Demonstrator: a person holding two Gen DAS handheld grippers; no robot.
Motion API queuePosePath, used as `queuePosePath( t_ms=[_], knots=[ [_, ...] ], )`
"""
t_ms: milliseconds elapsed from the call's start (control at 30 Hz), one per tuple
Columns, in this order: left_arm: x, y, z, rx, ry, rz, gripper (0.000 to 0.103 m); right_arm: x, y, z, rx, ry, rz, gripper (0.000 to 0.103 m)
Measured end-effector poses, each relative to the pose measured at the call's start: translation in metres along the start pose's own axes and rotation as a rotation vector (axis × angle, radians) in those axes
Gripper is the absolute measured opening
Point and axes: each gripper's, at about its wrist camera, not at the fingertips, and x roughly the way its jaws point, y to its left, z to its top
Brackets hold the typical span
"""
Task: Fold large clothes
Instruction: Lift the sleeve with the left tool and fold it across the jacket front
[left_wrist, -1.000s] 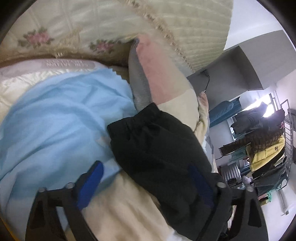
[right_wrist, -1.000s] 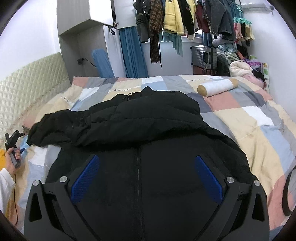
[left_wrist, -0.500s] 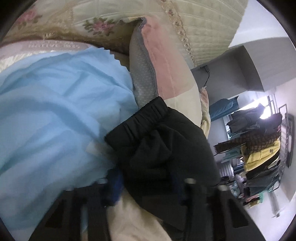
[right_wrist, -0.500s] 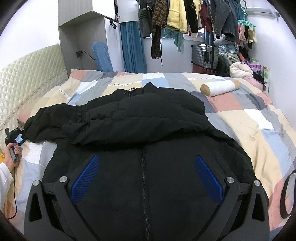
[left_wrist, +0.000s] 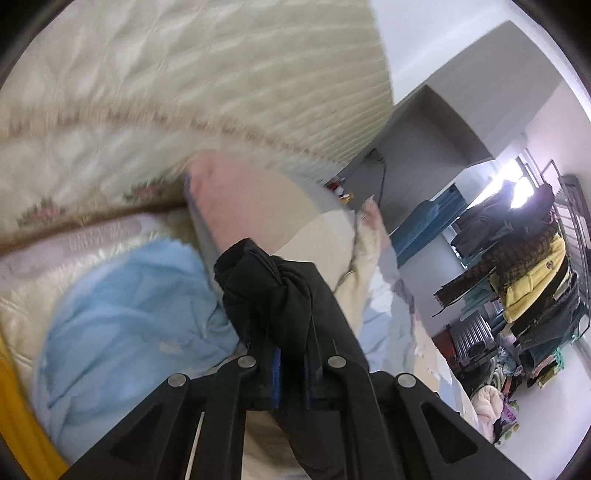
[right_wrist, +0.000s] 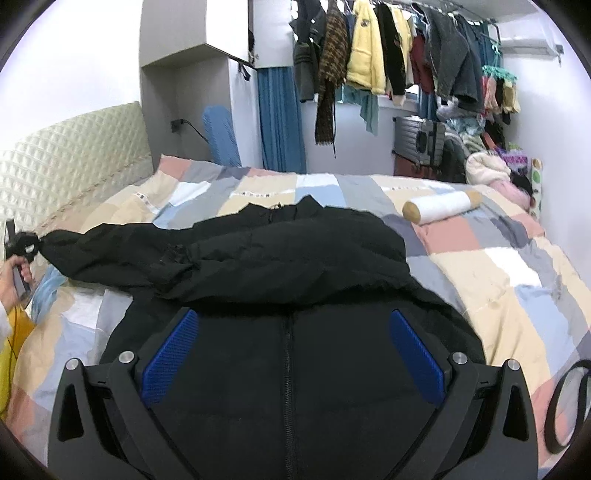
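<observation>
A large black padded jacket (right_wrist: 295, 288) lies zip-up on the patchwork bed (right_wrist: 517, 266). Its left sleeve (right_wrist: 110, 240) stretches out toward the headboard. My left gripper (left_wrist: 291, 373) is shut on the sleeve's cuff (left_wrist: 266, 288) and holds it lifted off the bed; it also shows far left in the right wrist view (right_wrist: 20, 247). My right gripper (right_wrist: 291, 354) is open and empty, hovering over the jacket's lower front near the zip.
A quilted cream headboard (right_wrist: 66, 155) and floral pillow (left_wrist: 92, 177) are by the left gripper, with a light blue cloth (left_wrist: 129, 314) below. A white roll (right_wrist: 441, 206) lies on the bed's far right. Hanging clothes (right_wrist: 388, 55) and a suitcase (right_wrist: 421, 140) stand behind.
My left gripper closed on the black sleeve cuff and lifted it from the bed. The sleeve now pulls straight. The right gripper stayed open over the jacket.
</observation>
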Motion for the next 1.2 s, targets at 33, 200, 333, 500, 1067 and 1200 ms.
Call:
queuePosePath(
  t_ms=[33,200,333,500,1067,1200],
  knots=[
    [-0.008,-0.008,0.003,0.012,-0.006,-0.002,0.008,-0.002,-0.001,0.0,-0.007,-0.002,0.009,0.103],
    [-0.045,-0.052,0.011,0.068,-0.024,-0.01,0.008,-0.009,-0.01,-0.005,-0.012,-0.001,0.02,0.103],
    [-0.076,-0.095,0.015,0.13,-0.041,-0.019,0.008,-0.014,-0.017,-0.003,-0.001,-0.014,0.053,0.103],
    [-0.112,-0.157,0.019,0.194,-0.045,-0.042,0.007,-0.017,-0.027,0.003,-0.031,-0.022,0.083,0.103],
    [-0.163,-0.403,-0.123,0.482,-0.091,-0.259,0.007,-0.03,-0.093,0.014,-0.108,-0.134,0.117,0.103],
    [-0.151,-0.462,-0.182,0.549,-0.04,-0.324,0.007,-0.013,-0.123,-0.002,-0.08,-0.08,0.103,0.103]
  ],
)
